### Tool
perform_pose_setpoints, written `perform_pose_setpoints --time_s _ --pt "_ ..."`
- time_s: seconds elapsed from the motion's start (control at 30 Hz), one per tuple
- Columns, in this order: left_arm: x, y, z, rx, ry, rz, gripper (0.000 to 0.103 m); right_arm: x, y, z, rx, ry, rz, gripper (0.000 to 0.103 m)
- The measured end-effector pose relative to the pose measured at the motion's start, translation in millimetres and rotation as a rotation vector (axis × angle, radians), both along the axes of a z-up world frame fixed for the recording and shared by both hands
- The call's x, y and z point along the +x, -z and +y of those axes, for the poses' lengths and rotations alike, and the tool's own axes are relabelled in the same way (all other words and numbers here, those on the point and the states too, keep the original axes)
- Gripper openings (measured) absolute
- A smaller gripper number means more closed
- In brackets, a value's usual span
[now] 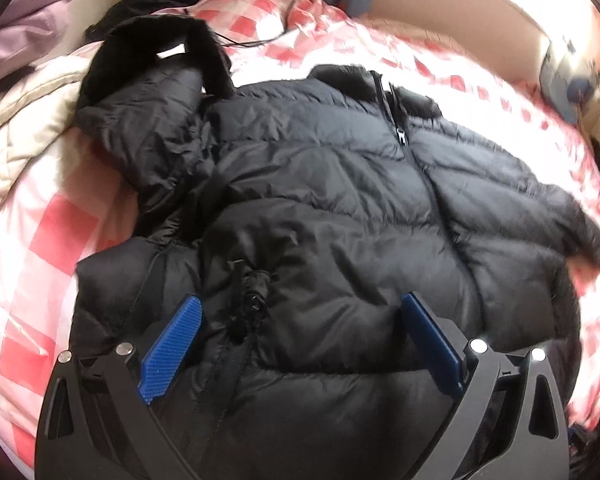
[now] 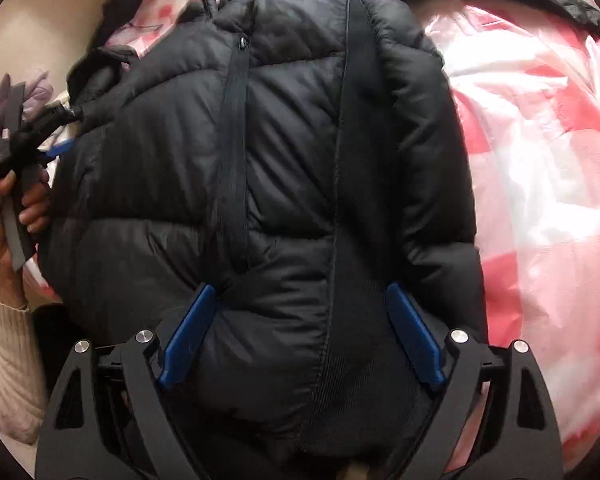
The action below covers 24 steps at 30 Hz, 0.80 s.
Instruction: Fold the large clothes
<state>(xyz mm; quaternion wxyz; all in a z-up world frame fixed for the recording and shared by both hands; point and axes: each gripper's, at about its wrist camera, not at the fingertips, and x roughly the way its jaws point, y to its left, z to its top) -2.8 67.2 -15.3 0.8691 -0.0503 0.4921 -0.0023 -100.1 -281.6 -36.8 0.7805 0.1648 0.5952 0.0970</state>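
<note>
Black puffer jacket (image 1: 320, 200) fills frame center on checkered bedsheet (image 1: 40, 248). Left gripper (image 1: 300, 344) & right gripper (image 2: 300, 332): both spread wide over fabric, grasping nothing.

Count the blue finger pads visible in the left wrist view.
2. One pad sits lower left, the other pad lower right, spread wide over the black jacket. Neither pinches fabric.

Right claw (image 2: 300, 330) spread wide over black puffer jacket (image 2: 284, 152) on checked bedsheet (image 2: 540, 160)
</note>
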Motion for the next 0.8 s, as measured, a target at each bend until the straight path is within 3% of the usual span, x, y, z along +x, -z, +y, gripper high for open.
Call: perform_pose_setpoints --time_s 0.03,0.1,0.17,0.27,0.4,0.47,0.6,0.73,0.77,0.8 --pt "0 -1 0 0.006 -0.001 -0.004 0.096 3 -9 -8 0.065 0.032 -0.018 0.084" --pt "-3 -8 1 0.013 -0.005 -0.035 0.096 5 -42 -37 0.19 0.076 -0.167 0.084" --pt "-6 -16 1 0.01 -0.001 -0.062 0.096 15 -73 -84 0.17 0.171 -0.271 0.088" --pt "-8 -21 -1 0.0 -0.003 -0.083 0.096 31 -84 -177 0.256 0.411 -0.32 0.091" --pt "-8 -24 -9 -0.002 0.006 -0.113 0.096 65 -65 -317 0.379 0.776 -0.369 0.09" --pt "-9 -27 -11 0.008 0.007 -0.146 0.096 80 -48 -372 0.384 0.904 -0.377 0.089" --pt "-7 -29 -13 0.037 -0.004 -0.192 0.096 113 -27 -431 0.349 0.969 -0.389 0.08" --pt "-4 -25 -9 -0.004 -0.025 -0.181 0.096 146 1 -471 0.375 1.021 -0.396 0.074" --pt "-4 -23 -9 -0.001 -0.028 -0.179 0.096 155 11 -477 0.378 1.027 -0.398 0.068" --pt "-3 -22 -10 0.012 -0.03 -0.178 0.096 156 7 -484 0.378 1.033 -0.396 0.056"
